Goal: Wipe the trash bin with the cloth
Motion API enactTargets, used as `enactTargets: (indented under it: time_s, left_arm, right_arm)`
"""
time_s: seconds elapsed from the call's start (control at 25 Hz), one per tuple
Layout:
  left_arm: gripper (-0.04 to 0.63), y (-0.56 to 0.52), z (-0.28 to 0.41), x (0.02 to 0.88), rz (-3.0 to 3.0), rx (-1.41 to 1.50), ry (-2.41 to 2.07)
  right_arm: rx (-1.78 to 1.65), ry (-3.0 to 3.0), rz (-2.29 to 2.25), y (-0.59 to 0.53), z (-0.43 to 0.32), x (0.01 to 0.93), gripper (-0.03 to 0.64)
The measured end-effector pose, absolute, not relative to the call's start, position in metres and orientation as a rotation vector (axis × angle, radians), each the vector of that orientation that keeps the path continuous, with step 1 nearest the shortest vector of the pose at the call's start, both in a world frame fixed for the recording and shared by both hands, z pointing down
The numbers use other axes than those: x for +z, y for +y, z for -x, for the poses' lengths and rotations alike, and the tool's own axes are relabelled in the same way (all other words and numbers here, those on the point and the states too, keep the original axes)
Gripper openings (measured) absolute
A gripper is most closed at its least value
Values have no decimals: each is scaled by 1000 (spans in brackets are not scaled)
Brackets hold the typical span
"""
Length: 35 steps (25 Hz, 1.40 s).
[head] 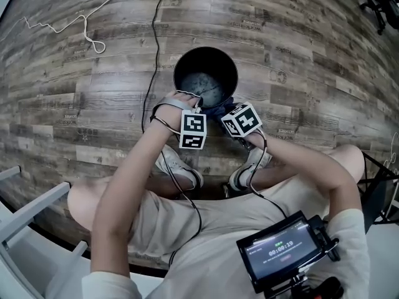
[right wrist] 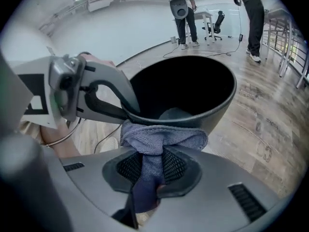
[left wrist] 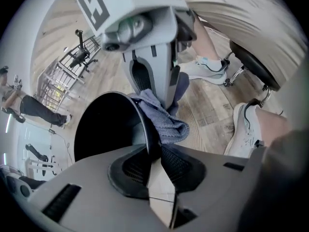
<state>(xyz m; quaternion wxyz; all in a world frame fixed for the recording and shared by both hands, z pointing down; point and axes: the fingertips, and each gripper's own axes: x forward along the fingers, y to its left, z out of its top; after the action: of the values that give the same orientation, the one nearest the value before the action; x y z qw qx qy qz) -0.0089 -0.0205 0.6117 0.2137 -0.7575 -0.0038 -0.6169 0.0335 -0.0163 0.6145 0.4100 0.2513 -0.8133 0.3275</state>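
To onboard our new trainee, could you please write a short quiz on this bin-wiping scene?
1. True or false: the right tongs grip a blue-grey woven cloth.
2. What do the left tongs pinch? A) a mop handle B) the rim of the round black plastic trash bin C) a bottle
3. What does the bin stand on?
Key: 1 true; 2 B; 3 the grey wood-plank floor.
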Motion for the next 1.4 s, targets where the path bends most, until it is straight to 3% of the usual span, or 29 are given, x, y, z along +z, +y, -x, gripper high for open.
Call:
enactTargets:
  time_s: [0.8, 1.04, 1.2, 1.4]
  left_arm:
    - [74, -24, 2, 609, 2150, -1677, 13]
    - [75, -20, 2, 609, 2176, -1683, 19]
    - [175, -23, 9, 606, 2174, -1710, -10]
    - [176, -41, 39, 613, 2082, -1776, 17]
  right_arm:
    - [848, -1861, -814, -34, -45, 805, 80]
    - [883, -1846, -752, -25, -46, 780, 80]
    - [867, -1896, -658, -15, -48, 740, 80]
    - [860, -1932, -580, 4, -52, 689, 80]
